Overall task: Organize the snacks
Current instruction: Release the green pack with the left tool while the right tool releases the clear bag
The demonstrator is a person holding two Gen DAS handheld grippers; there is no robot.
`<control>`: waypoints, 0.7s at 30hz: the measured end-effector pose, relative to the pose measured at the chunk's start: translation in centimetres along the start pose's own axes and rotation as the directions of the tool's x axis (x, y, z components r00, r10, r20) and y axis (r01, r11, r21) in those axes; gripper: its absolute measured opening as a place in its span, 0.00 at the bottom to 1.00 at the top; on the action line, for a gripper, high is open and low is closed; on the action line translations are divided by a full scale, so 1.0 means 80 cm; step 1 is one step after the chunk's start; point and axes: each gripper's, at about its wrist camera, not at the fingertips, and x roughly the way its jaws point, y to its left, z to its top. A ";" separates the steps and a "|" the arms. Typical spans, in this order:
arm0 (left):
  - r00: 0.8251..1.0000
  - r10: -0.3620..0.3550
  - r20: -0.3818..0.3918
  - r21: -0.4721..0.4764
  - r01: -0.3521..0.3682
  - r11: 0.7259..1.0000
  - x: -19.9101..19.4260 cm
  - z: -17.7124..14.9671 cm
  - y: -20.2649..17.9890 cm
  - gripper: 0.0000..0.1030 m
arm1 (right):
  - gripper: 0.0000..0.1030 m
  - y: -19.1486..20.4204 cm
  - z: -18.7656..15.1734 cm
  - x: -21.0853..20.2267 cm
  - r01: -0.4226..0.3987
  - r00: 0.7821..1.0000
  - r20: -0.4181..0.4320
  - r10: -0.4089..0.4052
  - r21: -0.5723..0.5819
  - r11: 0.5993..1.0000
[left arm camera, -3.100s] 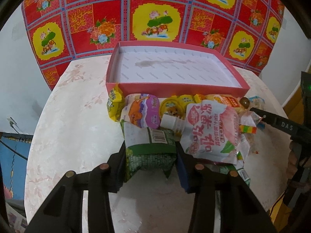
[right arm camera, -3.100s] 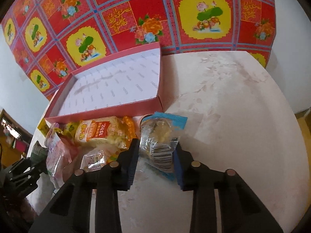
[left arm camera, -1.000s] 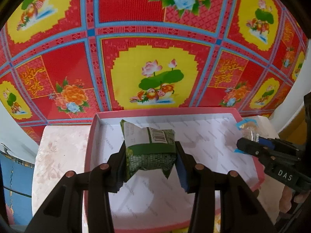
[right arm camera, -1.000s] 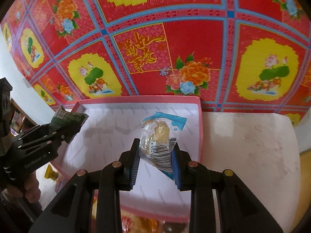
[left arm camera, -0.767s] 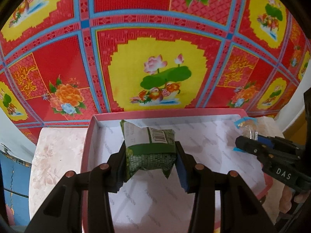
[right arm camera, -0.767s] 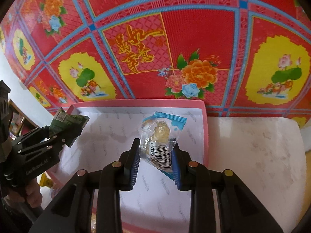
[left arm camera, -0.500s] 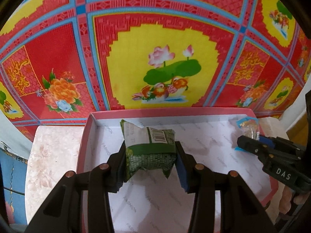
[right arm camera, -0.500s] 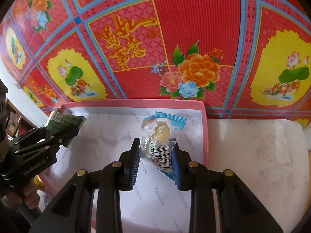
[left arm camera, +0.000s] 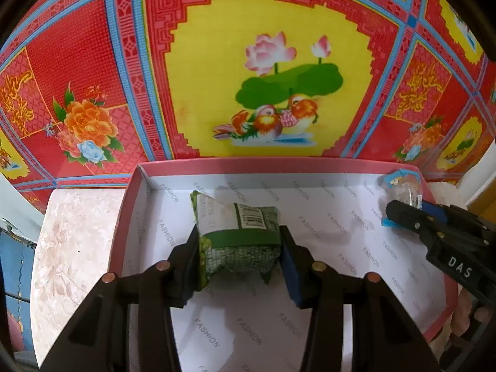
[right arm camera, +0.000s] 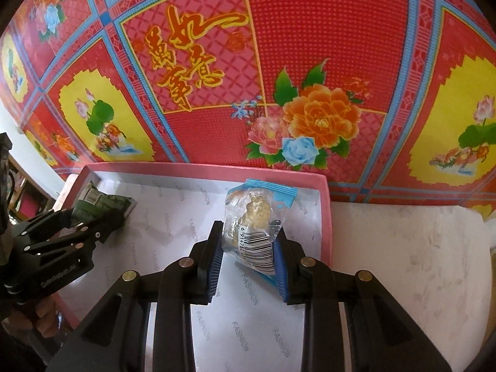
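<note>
Left wrist view: the left gripper (left arm camera: 238, 257) has its fingers pinching a green packet (left arm camera: 237, 238) above the pink box (left arm camera: 279, 166), left half; the right gripper (left arm camera: 400, 214) enters at 3 o'clock.

Right wrist view: its fingers pinch a clear packet (right arm camera: 254, 223) above the box's right side. Judged step: placing; next, lower and release.

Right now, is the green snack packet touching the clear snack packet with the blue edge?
Apart. In the left wrist view the green snack packet sits mid-box, while the clear snack packet is by the right wall, with bare box liner between.
</note>
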 end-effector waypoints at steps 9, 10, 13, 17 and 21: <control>1.000 -0.013 -0.002 -0.010 0.013 1.000 -0.002 0.006 0.011 0.51 | 0.30 0.000 0.005 0.003 0.006 1.000 0.003 -0.006 -0.001 1.000; 1.000 -0.016 -0.002 -0.014 0.016 1.000 -0.002 0.006 0.011 0.52 | 0.30 0.002 0.005 0.004 0.007 1.000 0.004 -0.007 -0.004 1.000; 1.000 -0.008 -0.001 -0.034 0.008 0.999 -0.006 0.002 0.018 0.57 | 0.33 0.003 0.003 0.002 0.010 1.000 0.007 -0.009 -0.017 1.000; 1.000 0.006 -0.012 -0.051 -0.007 0.999 -0.010 -0.001 0.027 0.65 | 0.49 0.010 0.003 0.000 -0.006 1.000 0.002 0.006 -0.025 1.000; 1.000 0.019 0.008 -0.033 -0.019 0.999 -0.024 0.001 0.027 0.71 | 0.65 0.011 0.003 -0.008 -0.048 0.999 0.002 0.048 -0.003 0.999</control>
